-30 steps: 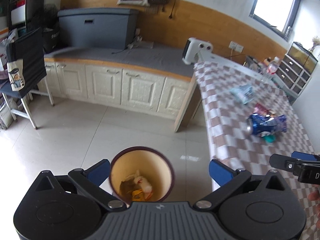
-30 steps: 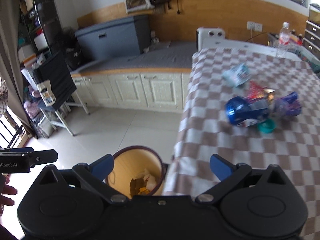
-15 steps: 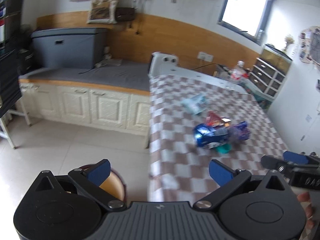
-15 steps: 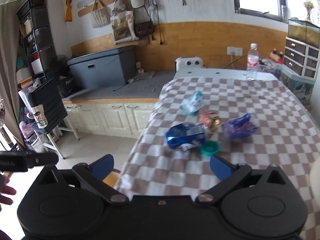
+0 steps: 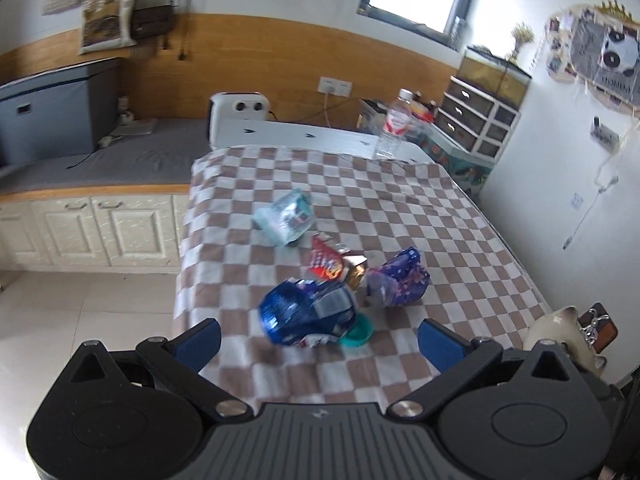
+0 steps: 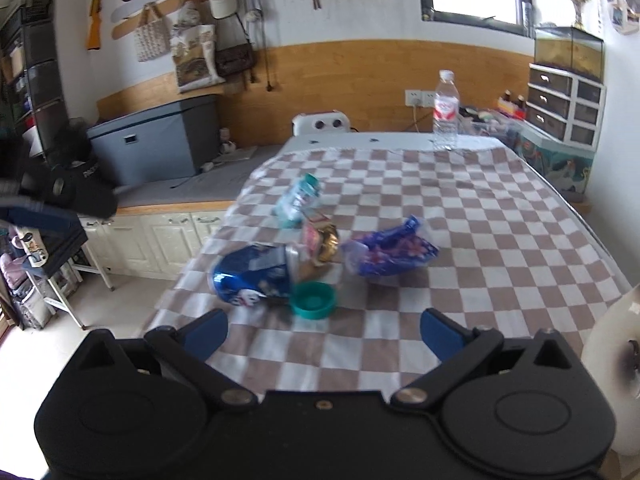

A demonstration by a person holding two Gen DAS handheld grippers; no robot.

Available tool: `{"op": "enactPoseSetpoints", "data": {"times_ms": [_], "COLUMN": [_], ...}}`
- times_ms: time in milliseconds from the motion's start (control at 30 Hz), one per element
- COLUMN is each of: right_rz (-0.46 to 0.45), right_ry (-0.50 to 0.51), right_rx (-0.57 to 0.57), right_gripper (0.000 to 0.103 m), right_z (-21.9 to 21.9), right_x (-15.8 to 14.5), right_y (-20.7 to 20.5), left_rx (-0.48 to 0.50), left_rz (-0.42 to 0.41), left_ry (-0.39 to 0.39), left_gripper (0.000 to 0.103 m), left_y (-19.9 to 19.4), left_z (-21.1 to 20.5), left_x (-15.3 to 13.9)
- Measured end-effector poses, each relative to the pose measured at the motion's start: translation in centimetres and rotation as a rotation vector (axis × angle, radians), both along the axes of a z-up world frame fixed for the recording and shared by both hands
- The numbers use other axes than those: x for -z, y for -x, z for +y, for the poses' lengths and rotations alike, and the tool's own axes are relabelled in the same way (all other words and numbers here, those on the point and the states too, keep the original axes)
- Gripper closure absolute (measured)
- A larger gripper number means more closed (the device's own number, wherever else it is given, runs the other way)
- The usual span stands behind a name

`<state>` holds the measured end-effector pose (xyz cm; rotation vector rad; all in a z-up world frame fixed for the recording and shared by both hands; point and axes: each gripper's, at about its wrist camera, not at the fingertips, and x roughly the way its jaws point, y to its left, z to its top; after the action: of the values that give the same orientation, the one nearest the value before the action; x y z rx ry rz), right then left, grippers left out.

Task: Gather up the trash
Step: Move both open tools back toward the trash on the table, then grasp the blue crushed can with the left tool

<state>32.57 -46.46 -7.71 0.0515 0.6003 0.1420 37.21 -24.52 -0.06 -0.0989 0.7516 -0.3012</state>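
Trash lies in a cluster on the checked tablecloth [image 5: 400,208] [image 6: 480,208]. A crumpled blue packet [image 5: 306,312] [image 6: 254,276] is nearest, with a teal cap [image 5: 358,332] [image 6: 314,300] beside it. Behind sit a red and gold wrapper [image 5: 334,264] [image 6: 320,240], a purple wrapper [image 5: 398,280] [image 6: 390,254] and a pale teal packet [image 5: 286,216] [image 6: 298,200]. My left gripper [image 5: 318,340] is open and empty, just short of the blue packet. My right gripper [image 6: 322,330] is also open and empty, close in front of the teal cap.
A clear water bottle [image 5: 394,126] [image 6: 445,110] stands at the table's far edge. White cabinets [image 5: 92,228] with a grey-topped counter run along the left. A pale ceramic object [image 6: 616,376] sits at the near right. The left gripper's body [image 6: 52,200] shows at the left of the right wrist view.
Both views swung up from the floor bin to the table. The bin has left view, and both open grippers have come closer to the trash cluster.
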Motion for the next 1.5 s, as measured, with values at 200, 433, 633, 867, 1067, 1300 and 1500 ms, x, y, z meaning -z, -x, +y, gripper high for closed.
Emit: {"op": "enactPoseSetpoints", "data": {"times_ms": [200,433,633,867,1067,1300,1500], "right_rz": [0.038,0.072,0.111,0.113,0.09,0.148,0.195], "right_ry": [-0.028,-0.086,-0.144,-0.3,-0.308,-0.284,-0.259], "right_rx": [0.024,0.032,0.018,-0.067,-0.121,-0.091,-0.098], "right_gripper": [0.004,0.034,0.051,0.079,0.081,0.087,0.087], "right_z": [-1.7,-2.5,-2.4,-0.3,2.4,3.0,2.4], "right_x": [2.3,3.7,4.4,3.8,3.2,5.0,6.3], "right_y": [-2.1,-3.7,-4.5,-6.1,-7.7,-7.7,-5.6], "left_rx": [0.13,0.218,0.232,0.243,0.297,0.336,0.349], "left_rz": [0.012,0.138,0.249,0.359,0.422,0.494,0.541], "left_ry": [-0.039,0.049,0.063,0.146,0.31,0.46,0.493], "left_gripper": [0.0,0.0,0.0,0.009,0.01,0.01,0.01], "left_y": [-6.2,-15.6,-21.2,-23.0,-20.5,-16.1,-12.5], "left_z": [-3.5,-3.9,-3.4,-2.3,-1.8,-0.8,0.5], "left_x": [1.7,5.1,9.5,13.5,13.7,13.3,13.2]}}
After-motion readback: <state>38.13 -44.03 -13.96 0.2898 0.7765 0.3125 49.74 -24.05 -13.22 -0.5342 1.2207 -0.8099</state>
